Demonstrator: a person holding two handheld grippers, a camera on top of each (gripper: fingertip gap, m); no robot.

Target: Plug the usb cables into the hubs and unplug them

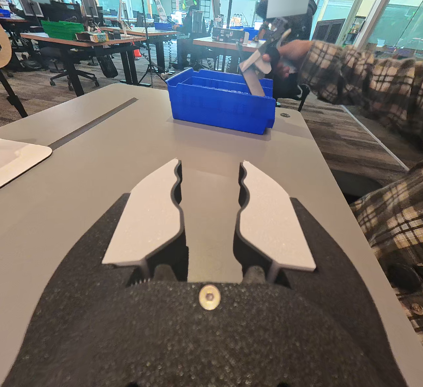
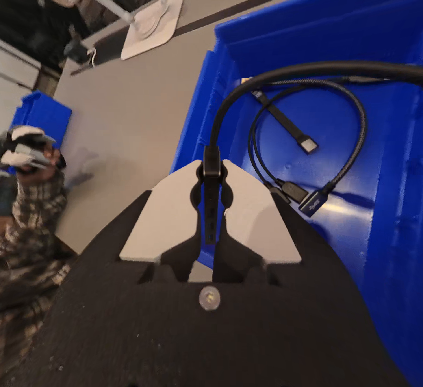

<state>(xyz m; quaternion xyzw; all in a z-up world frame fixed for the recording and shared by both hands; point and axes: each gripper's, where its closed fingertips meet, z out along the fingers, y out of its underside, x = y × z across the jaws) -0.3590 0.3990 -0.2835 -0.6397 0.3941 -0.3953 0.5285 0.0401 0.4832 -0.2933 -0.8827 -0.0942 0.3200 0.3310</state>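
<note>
An open office of desks and glass walls lies behind a grey table (image 1: pixel 128 170). In the left wrist view, a blue bin (image 1: pixel 220 107) stands at twelve o'clock ahead of the left gripper (image 1: pixel 210 164), whose jaws gape wide over bare tabletop, holding nothing. At one o'clock the right gripper (image 1: pixel 256 83) dips into the bin, its tips hidden behind the wall. In the right wrist view, that gripper (image 2: pixel 211 165) clamps a slim black hub (image 2: pixel 210 204); its thick lead arcs off the right edge. At two o'clock, braided usb cables (image 2: pixel 357 110) loop on the bin floor beside a flat cable. The left edge is blurred.
</note>
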